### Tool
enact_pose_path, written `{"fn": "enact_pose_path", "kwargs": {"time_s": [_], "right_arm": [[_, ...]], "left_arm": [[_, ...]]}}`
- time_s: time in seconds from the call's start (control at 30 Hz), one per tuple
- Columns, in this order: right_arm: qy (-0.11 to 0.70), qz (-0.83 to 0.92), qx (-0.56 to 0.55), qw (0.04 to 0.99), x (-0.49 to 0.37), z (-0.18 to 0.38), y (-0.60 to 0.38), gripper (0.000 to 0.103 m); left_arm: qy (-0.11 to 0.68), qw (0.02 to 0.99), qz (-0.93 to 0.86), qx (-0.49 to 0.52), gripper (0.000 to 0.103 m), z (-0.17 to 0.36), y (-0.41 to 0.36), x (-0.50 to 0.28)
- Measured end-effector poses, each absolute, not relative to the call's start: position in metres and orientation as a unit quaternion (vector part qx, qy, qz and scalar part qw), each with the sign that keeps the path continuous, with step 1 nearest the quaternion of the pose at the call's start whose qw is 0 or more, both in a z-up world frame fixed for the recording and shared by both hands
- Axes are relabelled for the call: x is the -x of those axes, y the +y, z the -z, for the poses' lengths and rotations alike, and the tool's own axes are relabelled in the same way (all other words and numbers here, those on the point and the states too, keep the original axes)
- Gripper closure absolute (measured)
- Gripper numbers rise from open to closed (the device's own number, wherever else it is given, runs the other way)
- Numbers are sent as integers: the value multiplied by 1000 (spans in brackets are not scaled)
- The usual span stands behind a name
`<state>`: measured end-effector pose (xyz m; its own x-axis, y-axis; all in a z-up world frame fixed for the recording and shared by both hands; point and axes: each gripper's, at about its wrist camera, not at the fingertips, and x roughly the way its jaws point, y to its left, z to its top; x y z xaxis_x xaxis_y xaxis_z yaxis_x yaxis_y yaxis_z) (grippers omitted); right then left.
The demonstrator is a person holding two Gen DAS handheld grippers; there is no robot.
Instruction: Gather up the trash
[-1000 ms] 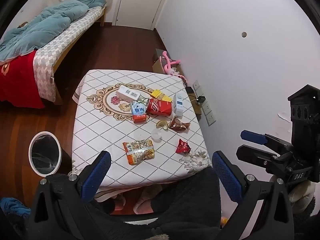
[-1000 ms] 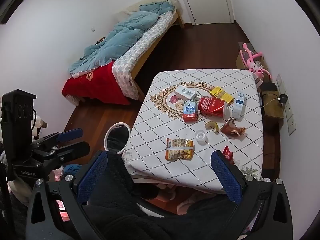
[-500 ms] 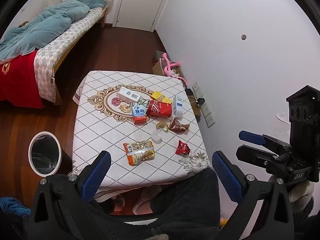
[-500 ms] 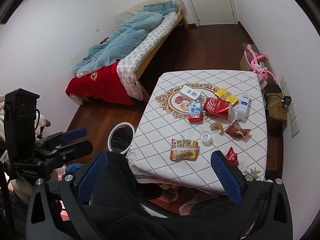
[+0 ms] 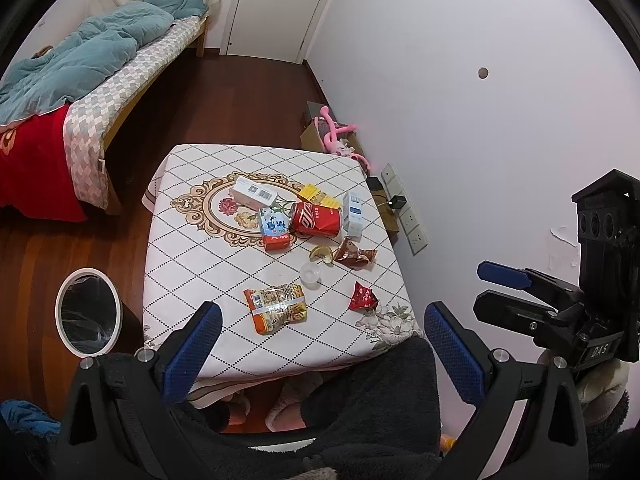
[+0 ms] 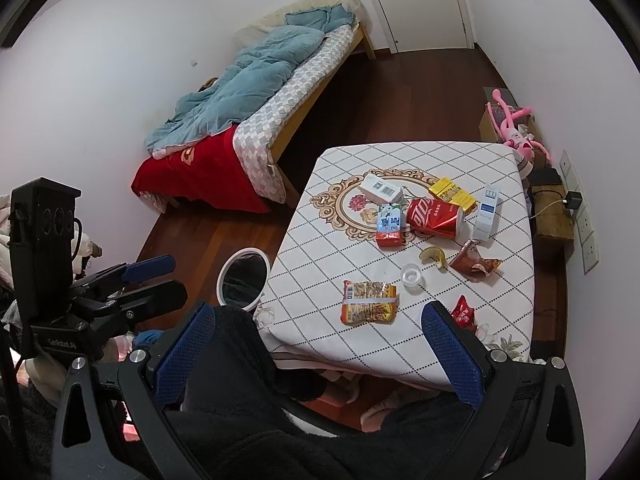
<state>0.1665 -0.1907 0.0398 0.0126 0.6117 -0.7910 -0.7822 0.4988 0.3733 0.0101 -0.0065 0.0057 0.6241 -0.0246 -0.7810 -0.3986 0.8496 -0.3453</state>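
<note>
Trash lies on a small table with a white diamond-pattern cloth (image 5: 192, 248) (image 6: 320, 248): an orange snack packet (image 5: 278, 307) (image 6: 369, 297), a crushed red cola can (image 5: 317, 220) (image 6: 435, 213), a milk carton (image 5: 274, 228) (image 6: 389, 226), a white box (image 5: 253, 192), a yellow packet (image 5: 318, 196), a blue-white box (image 5: 354, 214), a brown wrapper (image 5: 354, 257), a red wrapper (image 5: 363, 297), a clear cap (image 5: 311, 273) and a peel (image 5: 321, 254). My left gripper (image 5: 320, 344) and right gripper (image 6: 318, 344) are open, empty, held high before the table's near edge.
A white-rimmed bin with a black liner (image 5: 88, 316) (image 6: 243, 280) stands on the wood floor left of the table. A bed (image 5: 80, 80) lies beyond it. A pink toy on a box (image 5: 336, 136) and wall sockets (image 5: 404, 208) are to the right.
Both grippers have risen or pulled back a little, so the table sits slightly lower and smaller in view. The trash has not moved and both grippers stay open.
</note>
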Motion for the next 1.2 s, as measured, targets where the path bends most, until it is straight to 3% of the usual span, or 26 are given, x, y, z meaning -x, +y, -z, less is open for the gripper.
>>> {"fn": "enact_pose_path", "kwargs": {"time_s": [1.2], "right_arm": [[499, -497, 88, 705, -163, -43, -185, 0]], "left_arm": [[417, 866, -106, 254, 0, -8, -2, -14]]}}
